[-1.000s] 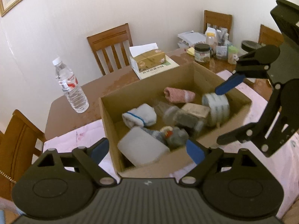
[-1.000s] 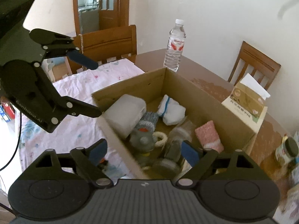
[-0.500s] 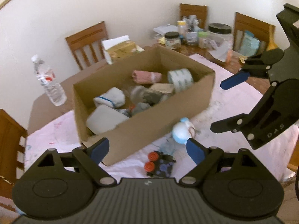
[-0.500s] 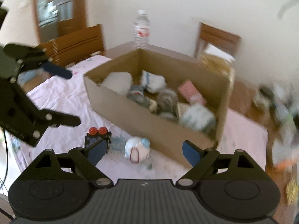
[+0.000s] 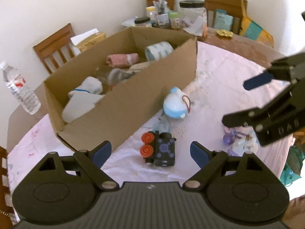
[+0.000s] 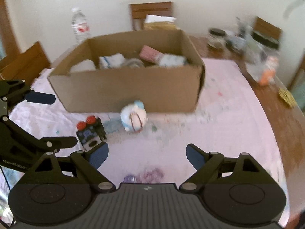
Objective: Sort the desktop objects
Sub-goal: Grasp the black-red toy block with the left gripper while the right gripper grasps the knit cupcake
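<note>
A cardboard box stands on the pink cloth, holding several soft items and a tape roll. In front of it lie a black toy with two red knobs and a white-and-blue round toy. A small purple object lies nearer the table's edge. My left gripper hangs open just short of the black toy, nothing between its fingers. My right gripper is open and empty above the purple object.
A water bottle stands left of the box. Jars and clutter crowd the far table corner, with a tissue box behind the cardboard box. Wooden chairs ring the table.
Both grippers have pulled back from over the box and dropped toward the cloth in front of it. The toys on the cloth have come into view. Both jaws stay open.
</note>
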{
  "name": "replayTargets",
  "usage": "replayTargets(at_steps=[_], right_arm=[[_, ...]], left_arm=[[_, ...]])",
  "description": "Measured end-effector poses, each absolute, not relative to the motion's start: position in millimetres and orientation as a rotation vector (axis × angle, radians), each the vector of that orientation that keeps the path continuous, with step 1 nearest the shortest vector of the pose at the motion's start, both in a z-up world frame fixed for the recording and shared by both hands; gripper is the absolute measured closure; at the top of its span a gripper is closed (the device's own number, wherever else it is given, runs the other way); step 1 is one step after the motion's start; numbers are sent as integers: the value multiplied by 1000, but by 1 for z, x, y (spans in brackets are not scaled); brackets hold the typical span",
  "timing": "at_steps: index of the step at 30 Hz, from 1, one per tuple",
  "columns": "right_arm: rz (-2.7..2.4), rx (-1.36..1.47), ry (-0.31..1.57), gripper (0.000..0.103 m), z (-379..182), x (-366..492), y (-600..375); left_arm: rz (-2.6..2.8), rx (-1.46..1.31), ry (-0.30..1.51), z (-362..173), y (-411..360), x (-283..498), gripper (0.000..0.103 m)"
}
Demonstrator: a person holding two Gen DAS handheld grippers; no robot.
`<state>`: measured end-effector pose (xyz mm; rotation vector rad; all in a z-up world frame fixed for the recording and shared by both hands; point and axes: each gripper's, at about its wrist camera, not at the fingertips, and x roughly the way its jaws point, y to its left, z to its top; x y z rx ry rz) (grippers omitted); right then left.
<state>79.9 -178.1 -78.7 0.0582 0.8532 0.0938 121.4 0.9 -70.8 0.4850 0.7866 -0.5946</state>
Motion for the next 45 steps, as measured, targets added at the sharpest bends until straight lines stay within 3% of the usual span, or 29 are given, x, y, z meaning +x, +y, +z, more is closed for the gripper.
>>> replayTargets(at_steps=[12, 22, 36, 39, 41, 45], right_arm=[[-126, 125, 871, 14, -113, 32, -141], [-185, 159, 858, 31, -124, 27, -126], [-223, 143, 858, 33, -128, 27, -115], [-230, 143, 855, 35, -127, 28, -115], [-233, 143, 848, 37, -127, 28, -115], [-232, 143, 850, 39, -127, 29, -114]], left_arm=[[-700, 529, 779, -98, 2, 130, 13], [-686, 498, 775, -111, 3, 135, 15], [-709, 401, 788, -115, 3, 147, 16], [-715, 384, 807, -116, 3, 149, 27], [-719, 365, 834, -117, 4, 151, 42], [-722, 335, 857, -121, 6, 155, 44]])
